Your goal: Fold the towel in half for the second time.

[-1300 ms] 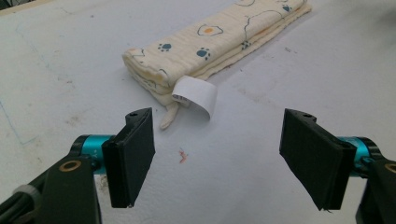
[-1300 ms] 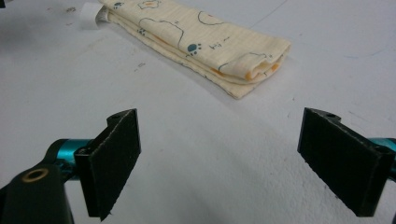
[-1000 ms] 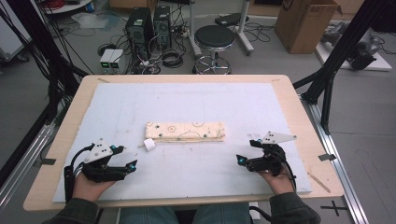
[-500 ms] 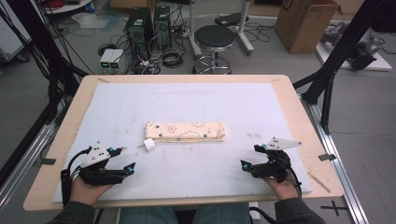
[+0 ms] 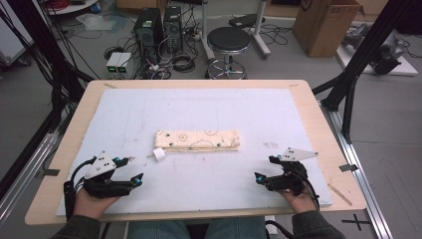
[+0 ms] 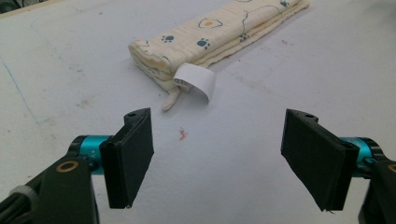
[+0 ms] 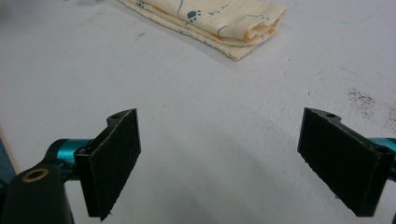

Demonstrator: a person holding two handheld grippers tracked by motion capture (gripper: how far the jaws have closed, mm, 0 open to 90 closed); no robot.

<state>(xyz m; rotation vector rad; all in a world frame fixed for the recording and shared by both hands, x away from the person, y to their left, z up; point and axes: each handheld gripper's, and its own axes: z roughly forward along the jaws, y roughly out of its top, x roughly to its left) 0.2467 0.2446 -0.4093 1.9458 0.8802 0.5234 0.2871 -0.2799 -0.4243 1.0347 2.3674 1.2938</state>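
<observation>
1. Your left hand-held gripper [image 5: 131, 171] sits by the desk's [image 5: 74, 129] near-left corner, jaws spread wide and released, with nothing between them.
2. Your right hand-held gripper [image 5: 266, 168] sits by the near-right corner, also spread wide and empty, close to the near edge.
3. Between the two, the white mat [image 5: 199, 184] along the near edge is bare, giving you open room to move inward from either side.
4. Farther in, the folded cloth [image 5: 197, 140] lies flat at the desk's middle, its long side parallel to the near edge, well apart from both grippers.
5. A white tag [image 6: 196, 80] curls off the cloth's left end, on the side facing your left gripper.
6. Beyond the cloth, the mat runs bare to the far edge.
</observation>
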